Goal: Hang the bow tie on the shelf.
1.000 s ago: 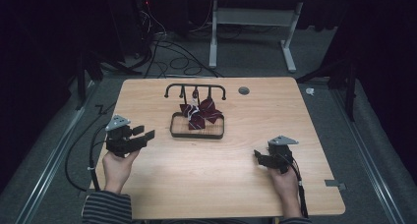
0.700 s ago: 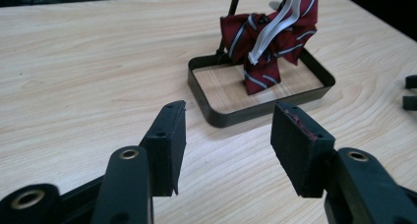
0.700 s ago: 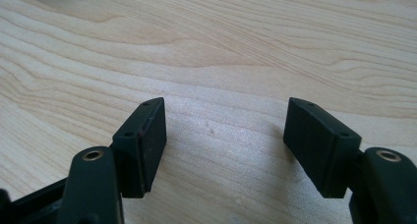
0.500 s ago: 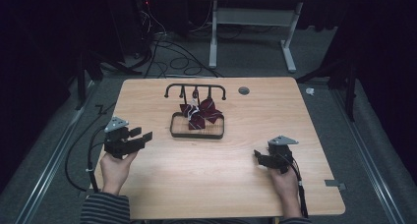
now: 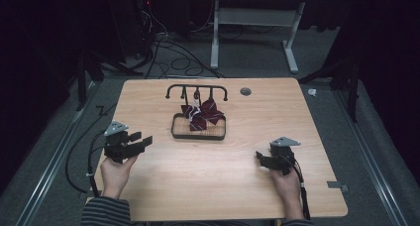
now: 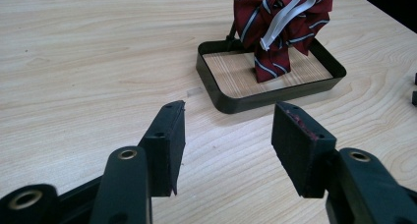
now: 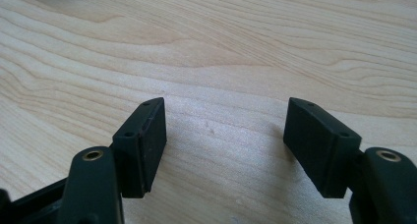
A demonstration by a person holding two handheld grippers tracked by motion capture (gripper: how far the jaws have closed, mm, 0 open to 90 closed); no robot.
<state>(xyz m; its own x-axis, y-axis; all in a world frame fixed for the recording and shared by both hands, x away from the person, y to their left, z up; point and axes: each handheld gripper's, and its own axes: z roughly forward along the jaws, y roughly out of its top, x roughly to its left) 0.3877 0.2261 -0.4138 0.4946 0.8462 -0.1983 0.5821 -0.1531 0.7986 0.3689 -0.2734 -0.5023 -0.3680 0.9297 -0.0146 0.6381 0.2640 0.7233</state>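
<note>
The dark red striped bow tie (image 5: 202,115) hangs from a black hook rack (image 5: 197,90) near the far middle of the wooden table (image 5: 218,186), its lower end reaching down into a shallow black tray (image 5: 198,136) with a pale wood floor. In the left gripper view the bow tie (image 6: 282,27) shows a white strap looped across its front, and the tray (image 6: 275,94) lies just ahead of the jaws. The left gripper (image 5: 141,142) is held above the table's left side, well apart from the tray and pointing towards it; its jaws stand spread with only bare tabletop between them. Compared with the earlier frames, it has shifted only slightly, and the jaw gap looks much the same. The right gripper (image 5: 259,157) rests low at the table's right front, also well clear of the tray, its jaws parted over bare wood and gripping nothing; it has not moved since the earlier frames. The bow tie, rack and tray lie as before.
</note>
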